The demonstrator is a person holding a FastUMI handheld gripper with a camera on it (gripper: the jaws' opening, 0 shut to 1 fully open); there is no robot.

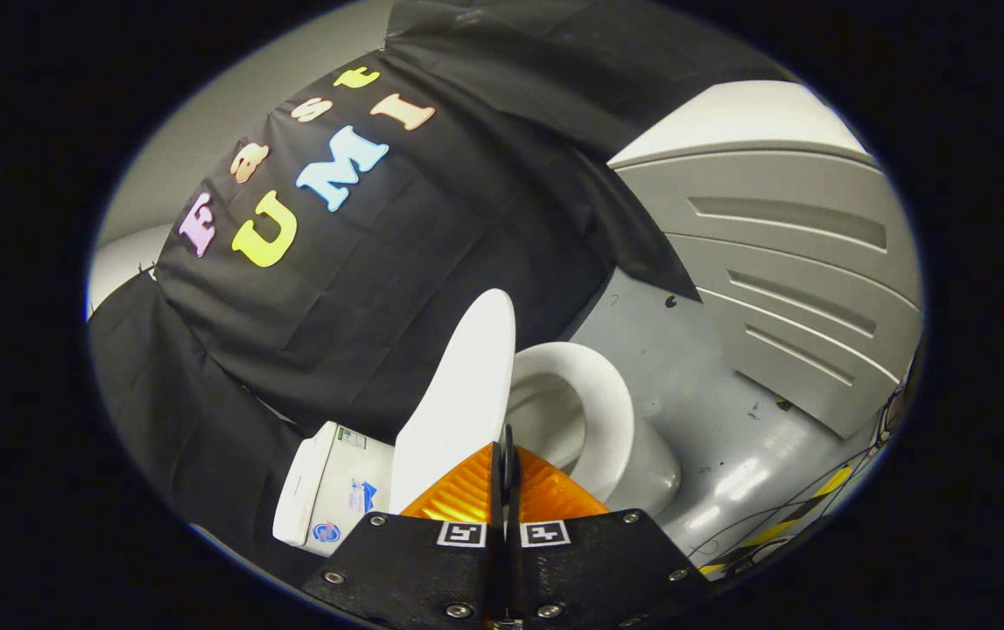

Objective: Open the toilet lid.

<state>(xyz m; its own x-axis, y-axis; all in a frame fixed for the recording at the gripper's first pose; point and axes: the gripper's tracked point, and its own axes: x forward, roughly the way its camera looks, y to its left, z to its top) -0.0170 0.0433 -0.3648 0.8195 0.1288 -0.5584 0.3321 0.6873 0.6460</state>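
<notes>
just ahead of the clenched fingers [507,446], the toilet lid [459,394] stands raised, edge-on.

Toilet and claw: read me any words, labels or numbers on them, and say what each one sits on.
Stickers on the toilet tank: print too small and blurred to read.
Two square markers on the claw: black-and-white patterns, no words.
Nothing else readable on either. The claw's fingers are shut, tips beside the raised lid.

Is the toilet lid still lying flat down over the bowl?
No. The lid stands raised off the seat, with the open bowl showing beside it.
</notes>
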